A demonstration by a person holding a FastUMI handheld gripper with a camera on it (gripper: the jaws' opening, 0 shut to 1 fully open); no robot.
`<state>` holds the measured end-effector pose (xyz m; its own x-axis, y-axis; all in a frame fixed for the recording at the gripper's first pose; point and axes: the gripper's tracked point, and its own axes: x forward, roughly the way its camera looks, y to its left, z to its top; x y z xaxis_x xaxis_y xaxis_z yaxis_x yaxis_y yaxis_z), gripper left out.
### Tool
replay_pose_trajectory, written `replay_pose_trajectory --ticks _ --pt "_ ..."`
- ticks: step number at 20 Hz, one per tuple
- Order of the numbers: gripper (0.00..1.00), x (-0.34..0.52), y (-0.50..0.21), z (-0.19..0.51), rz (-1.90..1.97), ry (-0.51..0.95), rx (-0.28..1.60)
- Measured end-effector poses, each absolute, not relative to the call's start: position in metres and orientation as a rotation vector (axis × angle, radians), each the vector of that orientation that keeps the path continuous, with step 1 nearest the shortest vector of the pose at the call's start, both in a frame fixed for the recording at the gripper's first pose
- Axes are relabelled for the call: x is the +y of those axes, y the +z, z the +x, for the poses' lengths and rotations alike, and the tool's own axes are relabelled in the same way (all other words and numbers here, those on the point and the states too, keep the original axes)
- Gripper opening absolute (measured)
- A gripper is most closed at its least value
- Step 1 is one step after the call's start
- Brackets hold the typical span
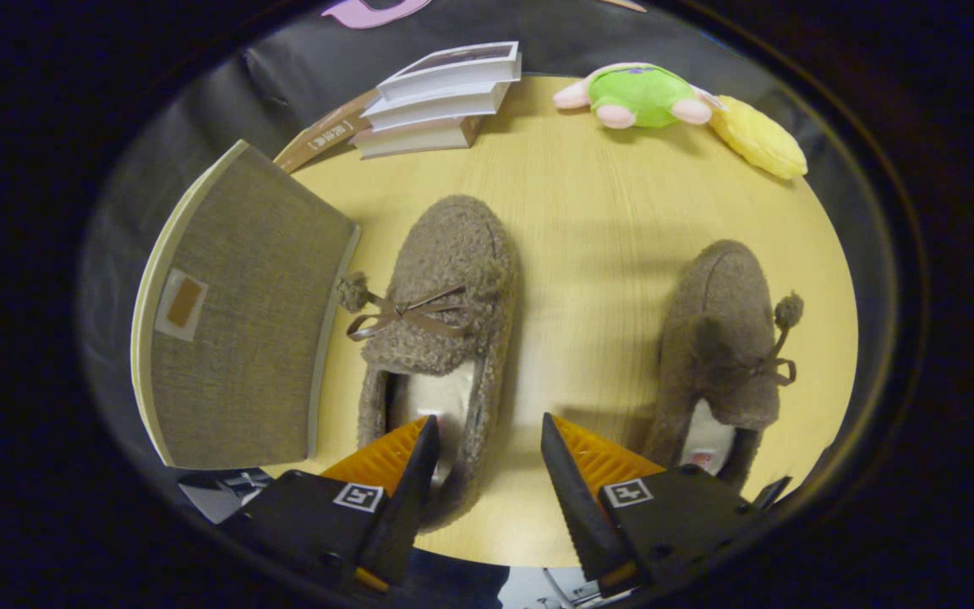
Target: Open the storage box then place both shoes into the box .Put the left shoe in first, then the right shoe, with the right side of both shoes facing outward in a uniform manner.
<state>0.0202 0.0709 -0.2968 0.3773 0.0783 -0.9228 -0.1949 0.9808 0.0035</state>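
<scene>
With the storage box (242, 313) at centre left lid-down, the gripper (487, 440) hangs open, holding nothing, over the nearer shoe's (436, 338) heel, and should first swing left to lift that lid.

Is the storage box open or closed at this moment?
Closed. The lid of the storage box lies flat on top, no inside visible; the open gripper holds nothing.

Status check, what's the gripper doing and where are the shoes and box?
Gripper open, holding nothing. One finger over left shoe's heel opening. Right shoe beside it. Storage box lid closed. Nothing in the way.
</scene>
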Motion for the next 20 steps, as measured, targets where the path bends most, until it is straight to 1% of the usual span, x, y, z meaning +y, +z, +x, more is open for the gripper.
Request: replay_pose_trajectory --ticks 4,9,12,14,17,19,20 --pt "0.54 0.084 -0.301 0.016 -0.101 0.206 1.187" --pt "0.25 0.081 -0.303 0.018 -0.086 0.150 1.211" --pt "0.25 0.080 -0.303 0.019 -0.068 0.133 1.207" --pt "0.12 0.079 -0.302 0.016 -0.029 0.095 1.228" --pt "0.12 0.079 -0.300 0.015 -0.001 0.069 1.243" --pt "0.06 0.081 -0.301 0.013 0.042 0.083 1.247" --pt "0.06 0.083 -0.300 0.009 0.090 0.083 1.256"
